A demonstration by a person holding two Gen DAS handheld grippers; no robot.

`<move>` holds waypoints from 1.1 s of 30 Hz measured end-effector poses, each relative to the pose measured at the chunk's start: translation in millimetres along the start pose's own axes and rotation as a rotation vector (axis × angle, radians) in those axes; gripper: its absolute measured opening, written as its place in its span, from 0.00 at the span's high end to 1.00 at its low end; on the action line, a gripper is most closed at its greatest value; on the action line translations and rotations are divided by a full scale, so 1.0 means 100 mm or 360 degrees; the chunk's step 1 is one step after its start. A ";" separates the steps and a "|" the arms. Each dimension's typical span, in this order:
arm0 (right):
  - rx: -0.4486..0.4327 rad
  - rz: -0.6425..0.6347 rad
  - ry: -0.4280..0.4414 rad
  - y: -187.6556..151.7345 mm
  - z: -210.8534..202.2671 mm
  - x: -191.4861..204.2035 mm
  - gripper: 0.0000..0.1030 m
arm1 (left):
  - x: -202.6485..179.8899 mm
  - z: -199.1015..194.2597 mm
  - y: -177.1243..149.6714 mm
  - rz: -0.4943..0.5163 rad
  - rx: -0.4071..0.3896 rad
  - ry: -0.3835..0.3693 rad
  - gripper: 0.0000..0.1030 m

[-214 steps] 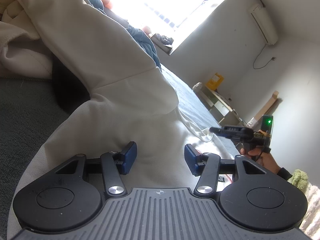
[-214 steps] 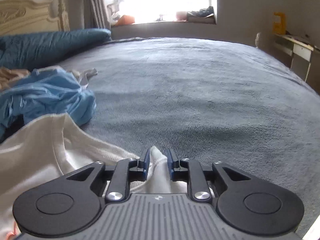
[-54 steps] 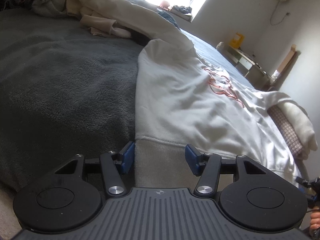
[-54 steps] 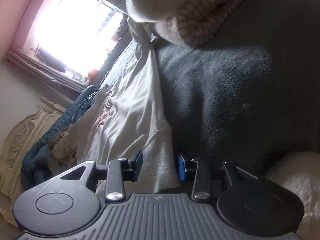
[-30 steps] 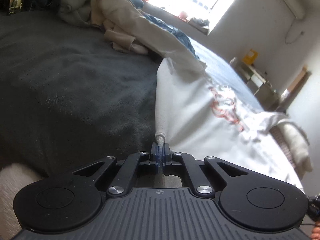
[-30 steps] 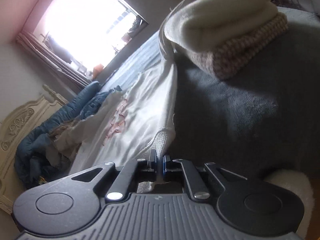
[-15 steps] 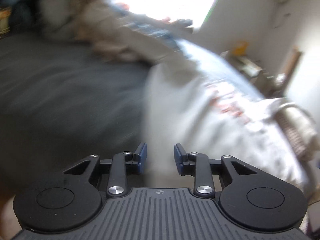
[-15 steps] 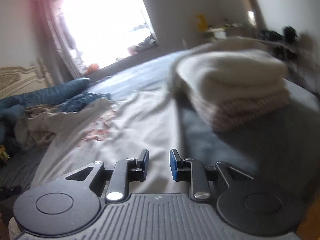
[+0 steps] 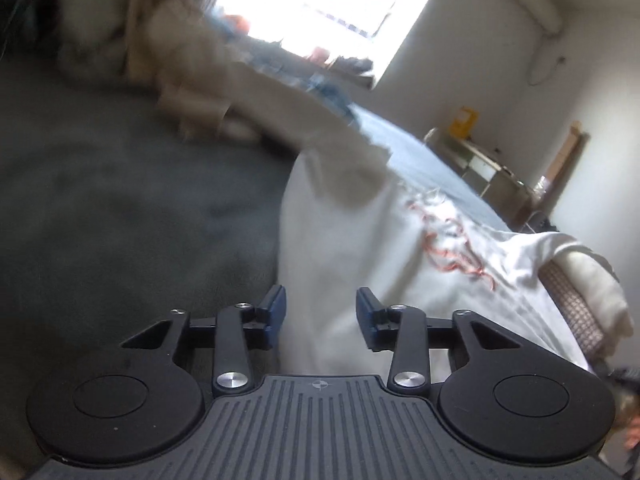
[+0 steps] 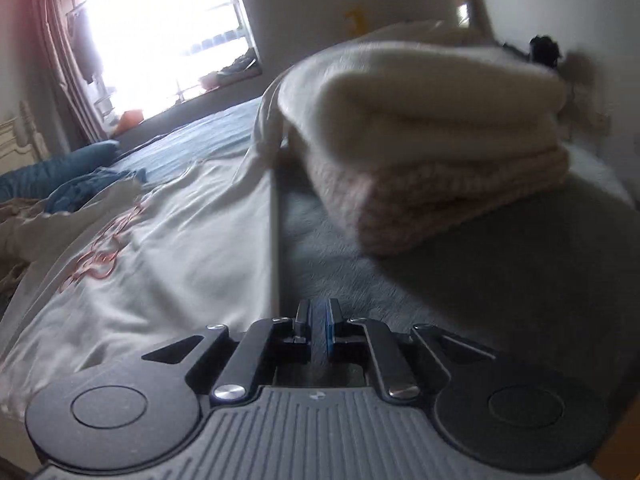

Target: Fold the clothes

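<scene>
Looking along my left gripper (image 9: pixel 320 312), its jaws have just been opening and stand apart over the hem of the white sweatshirt with the orange chest print (image 9: pixel 384 240), spread flat on the grey fleece bedcover (image 9: pixel 120 200). My right gripper (image 10: pixel 318 328) has just been closing, nearly shut, nothing clamped, beside the shirt's edge.

Since a second ago, the left claw (image 9: pixel 320 312) has released the white sweatshirt (image 9: pixel 360 248) hem and opened; the right claw (image 10: pixel 318 330) reopened, then closed empty.
</scene>
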State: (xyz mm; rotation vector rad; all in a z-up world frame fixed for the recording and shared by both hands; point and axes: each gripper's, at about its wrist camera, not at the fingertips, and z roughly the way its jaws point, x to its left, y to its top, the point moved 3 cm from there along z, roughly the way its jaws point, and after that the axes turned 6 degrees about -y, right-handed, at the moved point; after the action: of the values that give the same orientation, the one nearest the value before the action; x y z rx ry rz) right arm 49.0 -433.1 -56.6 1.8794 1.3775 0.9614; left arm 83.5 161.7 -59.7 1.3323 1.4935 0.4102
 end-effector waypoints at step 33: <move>0.0159 -0.0455 0.0023 1.07 2.03 1.19 0.85 | -0.19 2.40 1.22 0.0531 0.0020 0.0232 0.55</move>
State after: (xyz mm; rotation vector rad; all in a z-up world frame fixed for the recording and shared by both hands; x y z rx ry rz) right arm 296.3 -359.2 -57.9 1.6876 1.6753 0.7764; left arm 344.9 96.7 -48.6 1.5954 1.3925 0.7254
